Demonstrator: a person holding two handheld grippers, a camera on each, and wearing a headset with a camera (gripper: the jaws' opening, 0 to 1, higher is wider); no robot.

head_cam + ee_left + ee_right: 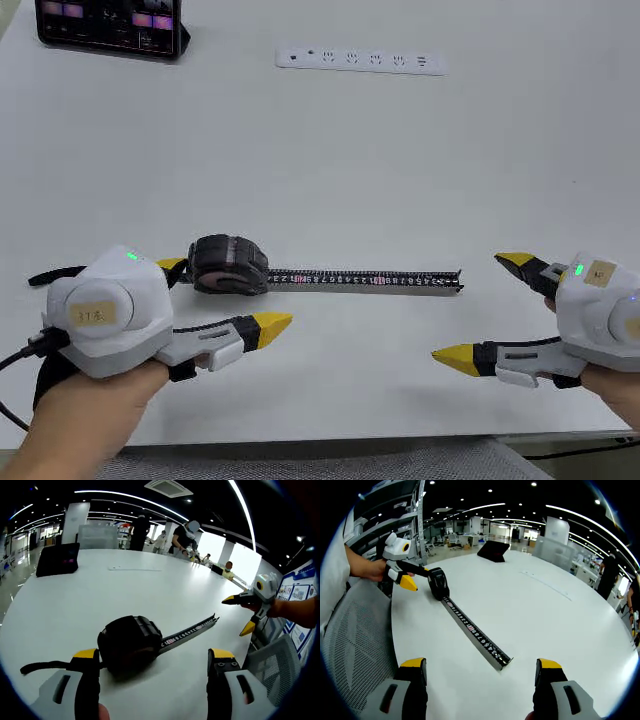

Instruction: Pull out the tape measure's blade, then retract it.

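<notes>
the tape measure (228, 265) sits on the near left part of the smooth white tabletop (330, 170). it is a rounded black case with a ribbed, rubbery look. its thin flat blade (365, 279), dark with pale markings, lies straight out to the right along the surface and ends in a small hook. a black strap (40, 667) trails off the case to the left.

the left gripper (222, 294) is white plastic with yellow-tipped fingers. they are spread wide around the case, one tip on its far side and one on its near side, with a clear gap at the near finger. the right gripper (484, 307) is just right of the blade's end, fingers wide apart and holding nothing.

at the far side lie a long white power strip (360, 59) and a dark tablet (110, 25), well apart from the tape, with broad open surface between. a grey mesh chair (300, 465) shows along the near edge.
</notes>
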